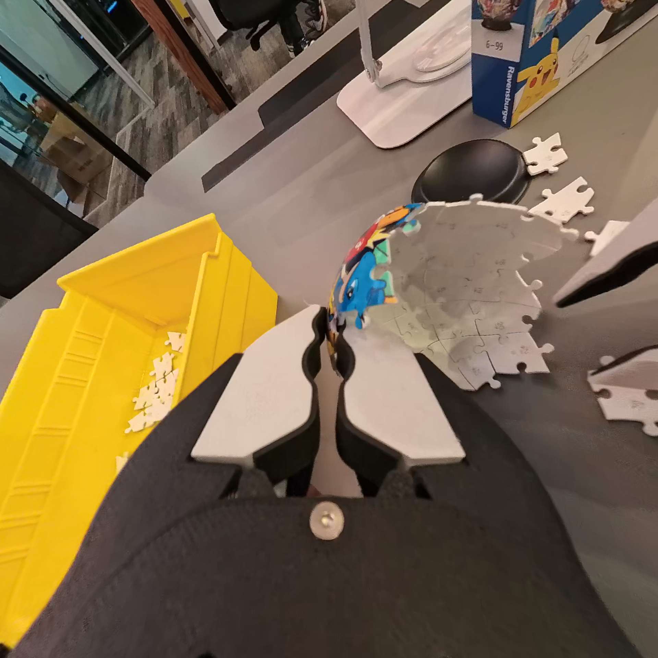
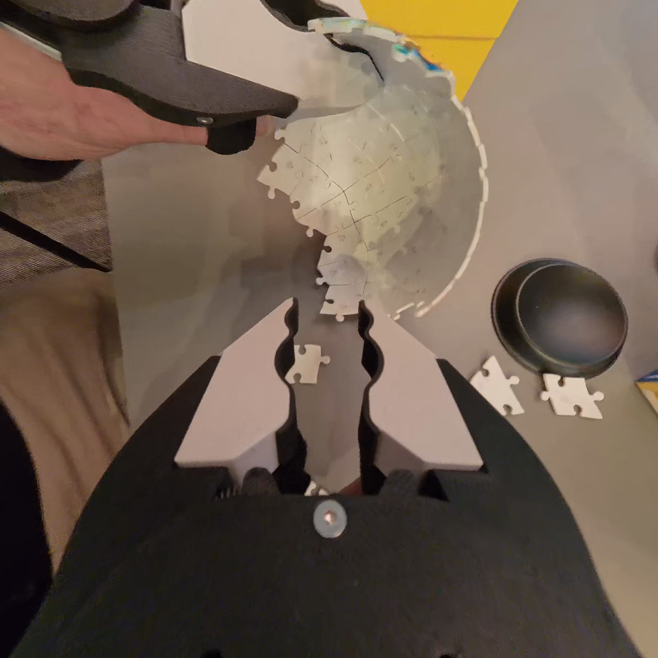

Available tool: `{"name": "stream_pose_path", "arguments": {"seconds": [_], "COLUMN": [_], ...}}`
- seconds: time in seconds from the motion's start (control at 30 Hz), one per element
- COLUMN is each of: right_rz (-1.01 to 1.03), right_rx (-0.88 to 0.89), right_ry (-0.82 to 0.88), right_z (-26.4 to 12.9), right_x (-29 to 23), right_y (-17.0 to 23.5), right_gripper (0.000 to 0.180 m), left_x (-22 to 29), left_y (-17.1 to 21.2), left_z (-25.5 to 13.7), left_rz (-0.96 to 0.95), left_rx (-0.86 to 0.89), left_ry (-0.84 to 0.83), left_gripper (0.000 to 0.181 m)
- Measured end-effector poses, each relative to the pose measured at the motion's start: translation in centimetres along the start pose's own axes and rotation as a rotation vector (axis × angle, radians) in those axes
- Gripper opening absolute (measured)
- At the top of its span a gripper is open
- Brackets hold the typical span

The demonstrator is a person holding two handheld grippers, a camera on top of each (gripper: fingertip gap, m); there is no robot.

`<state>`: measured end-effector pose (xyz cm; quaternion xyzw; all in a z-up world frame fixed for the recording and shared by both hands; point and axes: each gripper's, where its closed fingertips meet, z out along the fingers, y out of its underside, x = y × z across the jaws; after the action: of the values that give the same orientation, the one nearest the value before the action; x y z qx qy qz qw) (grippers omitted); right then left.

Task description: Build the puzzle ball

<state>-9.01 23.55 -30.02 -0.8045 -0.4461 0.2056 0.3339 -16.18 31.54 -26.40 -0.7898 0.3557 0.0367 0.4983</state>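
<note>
Yellow bin [image 1: 106, 356], blk stand [image 1: 470, 174]

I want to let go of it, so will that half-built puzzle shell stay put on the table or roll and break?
The shell is curved, so it would likely rock. Thin interlocked pieces probably flex and pop apart. The left gripper pinches only its rim.

left gripper [image 1: 333, 341]: fingers pinched nearly together, gripping | right gripper [image 2: 327, 320]: fingers spread apart, holding nothing

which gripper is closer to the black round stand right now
Right. The open right gripper hovers beside the black stand; the left gripper, clamped on the half-built ball's far rim, sits farther away.
</note>
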Motion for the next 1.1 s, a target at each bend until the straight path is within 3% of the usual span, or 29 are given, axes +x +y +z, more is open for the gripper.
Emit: {"name": "stream_pose_path", "arguments": {"seconds": [0.3,1.1], "right_rz": [0.132,0.164], "right_rx": [-0.064,-0.065], "right_ry": [-0.103,0.001], "right_z": [-1.6,-2.1], "right_x": [0.0,3.0], "right_y": [3.2,4.5], "right_gripper": [0.028,0.032], "left_x": [0.1,0.3], "left_y": [0.4,2.5], "left_z": [0.2,1.2], "left_rz": [-0.061,-0.268], "left_rx": [-0.014,-0.196], "left_ry": [0.034,0.232], "left_gripper": [0.003,0.003]}}
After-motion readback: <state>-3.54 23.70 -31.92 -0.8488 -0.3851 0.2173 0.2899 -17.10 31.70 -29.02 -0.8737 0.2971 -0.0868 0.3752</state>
